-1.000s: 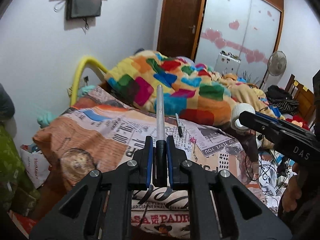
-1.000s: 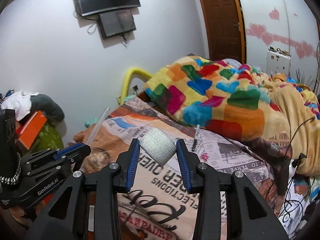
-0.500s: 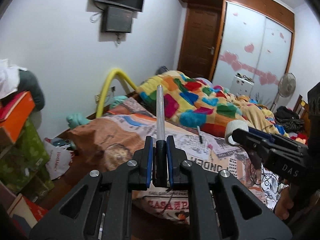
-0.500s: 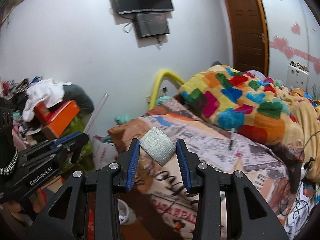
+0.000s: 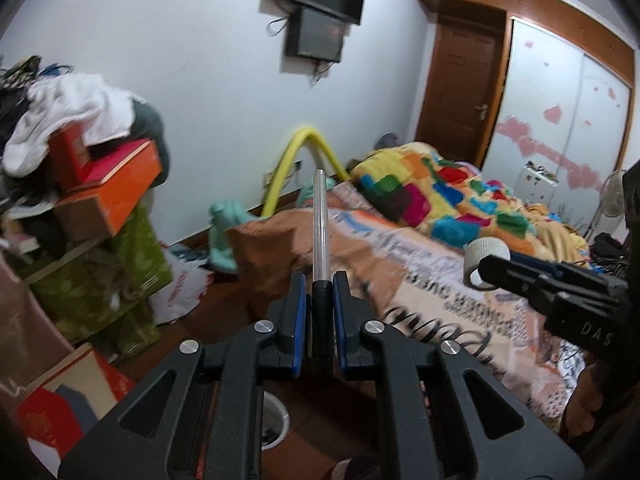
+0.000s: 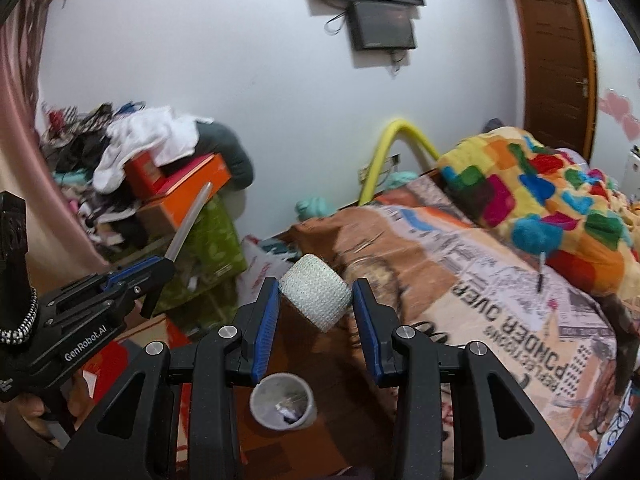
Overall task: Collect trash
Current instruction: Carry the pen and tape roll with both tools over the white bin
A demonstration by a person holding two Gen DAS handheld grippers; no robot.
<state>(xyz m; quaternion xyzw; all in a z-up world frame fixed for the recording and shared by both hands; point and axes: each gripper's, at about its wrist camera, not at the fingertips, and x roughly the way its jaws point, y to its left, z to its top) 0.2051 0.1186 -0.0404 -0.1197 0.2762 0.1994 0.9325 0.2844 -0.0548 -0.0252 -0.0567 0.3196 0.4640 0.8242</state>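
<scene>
White gauze roll (image 6: 316, 297), centre frame, sits clamped in the right gripper (image 6: 315, 312) above the bin (image 6: 283, 400), left gripper (image 5: 320, 304) clenched on a clear tube (image 5: 320, 224); an off-centre release could miss the bin.

hand-held gripper (image 5: 319, 312) | black frame | blue pads | silver screws | "GenRobot.AI" marking

Even indoor light, motion blur, fisheye-dark corners
</scene>
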